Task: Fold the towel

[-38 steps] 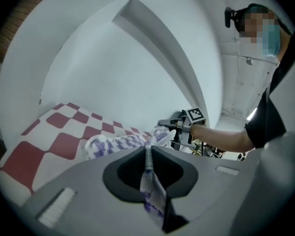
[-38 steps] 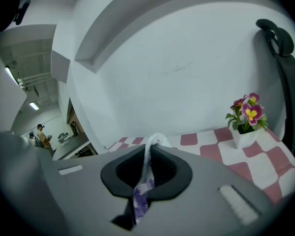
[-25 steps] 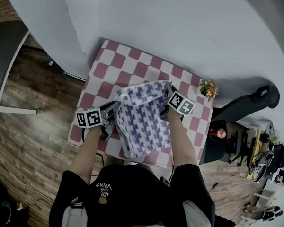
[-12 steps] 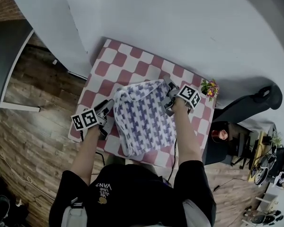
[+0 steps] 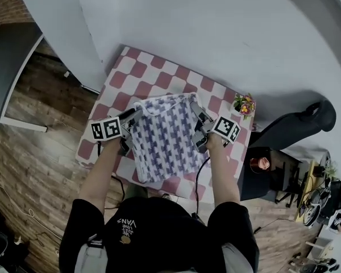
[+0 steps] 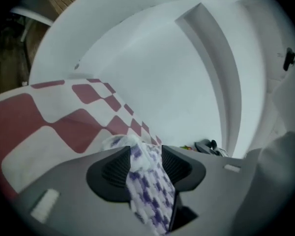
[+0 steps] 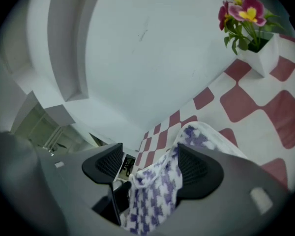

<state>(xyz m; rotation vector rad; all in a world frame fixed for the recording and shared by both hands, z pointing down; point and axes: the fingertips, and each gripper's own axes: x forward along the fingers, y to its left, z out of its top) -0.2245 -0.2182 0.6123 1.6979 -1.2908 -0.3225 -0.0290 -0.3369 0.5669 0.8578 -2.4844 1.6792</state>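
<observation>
Left gripper [image 6: 145,167] and right gripper [image 7: 150,168] fingers just opened, purple-and-white woven towel [image 5: 165,141] loose between; our arms [image 5: 219,169] hide the near edge of the red-checked bench [image 5: 159,75].

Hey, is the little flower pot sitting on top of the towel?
No, the flower pot stands on the checkered tablecloth, well clear of the towel.

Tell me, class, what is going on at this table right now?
A person with a gripper in each hand is working on a purple-and-white towel spread on a red-checked table. The left gripper and right gripper sit at the towel's far corners. Both have just been opening their jaws, and the towel's cloth lies loosely between each pair, not pinched.
</observation>
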